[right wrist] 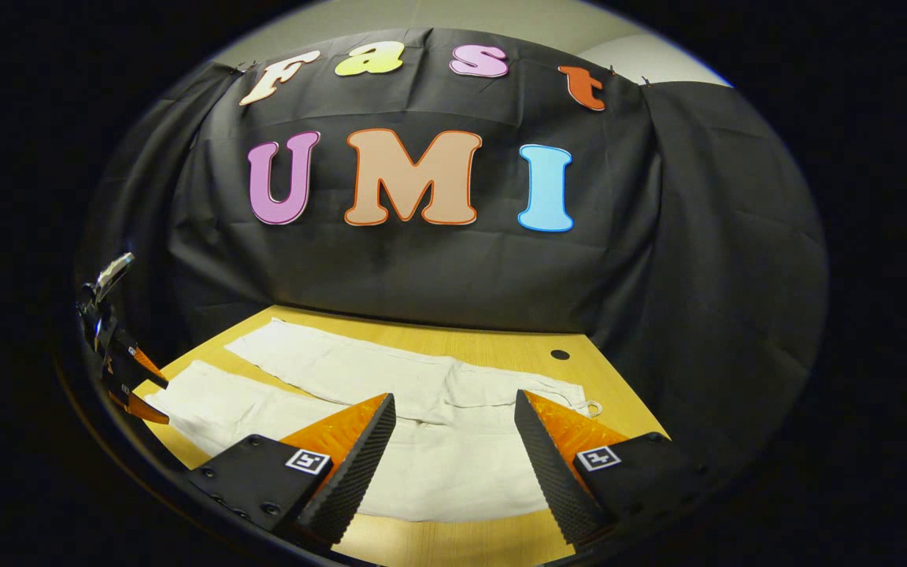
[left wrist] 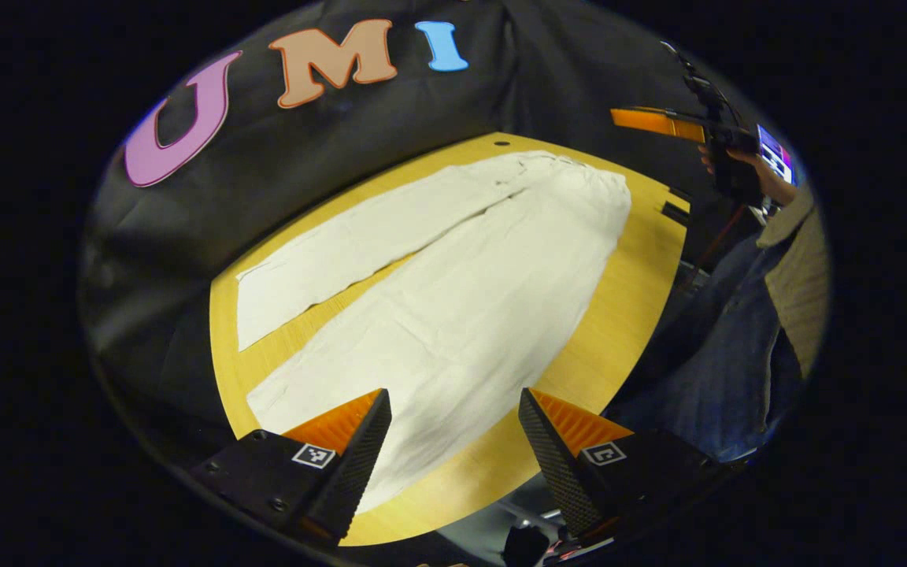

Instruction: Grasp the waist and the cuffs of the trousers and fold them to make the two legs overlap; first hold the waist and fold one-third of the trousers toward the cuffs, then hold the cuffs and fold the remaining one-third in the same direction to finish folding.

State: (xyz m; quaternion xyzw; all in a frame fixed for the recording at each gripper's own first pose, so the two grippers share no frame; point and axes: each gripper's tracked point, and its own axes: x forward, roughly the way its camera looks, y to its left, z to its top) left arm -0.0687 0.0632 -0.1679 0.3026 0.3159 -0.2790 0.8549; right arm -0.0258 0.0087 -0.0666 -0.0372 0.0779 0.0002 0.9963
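Trousers [left wrist: 453, 291] spread flat on table [left wrist: 627, 315], filling centre of left gripper view: waist toward upper right, two legs fanning toward lower left, a wedge of bare tabletop between them. Left gripper [left wrist: 455, 429] at bottom of that view, fingers wide apart, holding nothing, above cuff end of nearer leg; contact with cloth cannot be told. Right gripper [left wrist: 658, 122] seen far off at upper right of left gripper view, held in a hand [left wrist: 764, 177], raised above waist end. In right gripper view, trousers [right wrist: 422, 441] across lower centre, waist near bottom middle, legs running off to lower left. Right gripper [right wrist: 453, 441] at bottom, fingers apart, empty, above waist. Small round hole [right wrist: 560, 354] in table [right wrist: 501, 346] at centre right, beyond waist. Left gripper [right wrist: 127, 374] at left edge, over cuff end. Sleeve [left wrist: 796, 268] at right edge of left gripper view.
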